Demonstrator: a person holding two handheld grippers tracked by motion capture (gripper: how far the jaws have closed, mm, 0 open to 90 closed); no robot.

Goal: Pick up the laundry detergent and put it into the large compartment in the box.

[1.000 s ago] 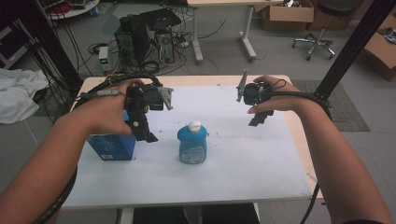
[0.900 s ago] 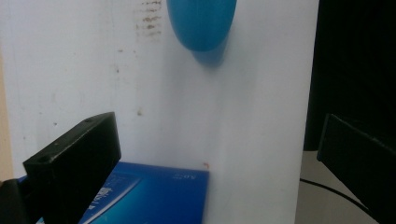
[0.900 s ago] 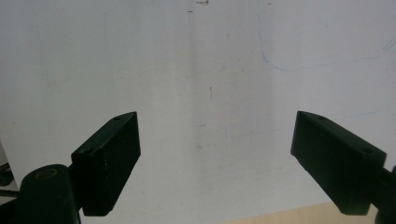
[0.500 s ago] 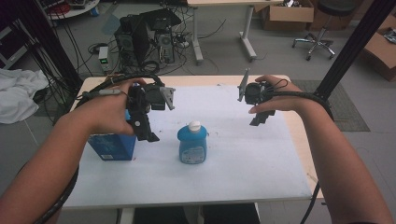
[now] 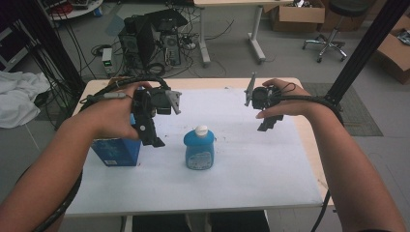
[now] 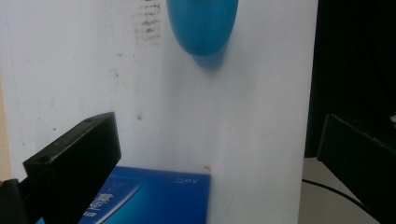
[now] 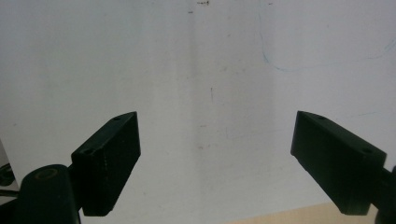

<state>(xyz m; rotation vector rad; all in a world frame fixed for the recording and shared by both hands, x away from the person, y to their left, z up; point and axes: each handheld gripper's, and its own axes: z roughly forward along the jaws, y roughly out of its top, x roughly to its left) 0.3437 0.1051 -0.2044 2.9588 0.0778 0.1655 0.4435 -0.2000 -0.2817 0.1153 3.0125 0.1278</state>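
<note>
A blue bottle (image 5: pixel 199 148) with a white cap stands upright near the middle of the white table. A blue box (image 5: pixel 115 152) stands to its left. My left gripper (image 5: pixel 151 137) hovers above the box's right end, pointing down, a short gap left of the bottle. In the left gripper view the left gripper (image 6: pixel 215 158) is open wide, with the blue box (image 6: pixel 154 198) below and the blue bottle (image 6: pixel 203 23) farther off. My right gripper (image 5: pixel 269 123) hangs over bare table right of the bottle. In the right gripper view the right gripper (image 7: pixel 215 154) is open and holds nothing.
The white tabletop (image 5: pixel 251 169) has a wooden rim (image 5: pixel 309 145) along its right side. Behind the table, computer towers (image 5: pixel 150 41) and cables lie on the floor. A black frame post (image 5: pixel 362 53) rises at the right, and a white cloth (image 5: pixel 17 101) lies at the left.
</note>
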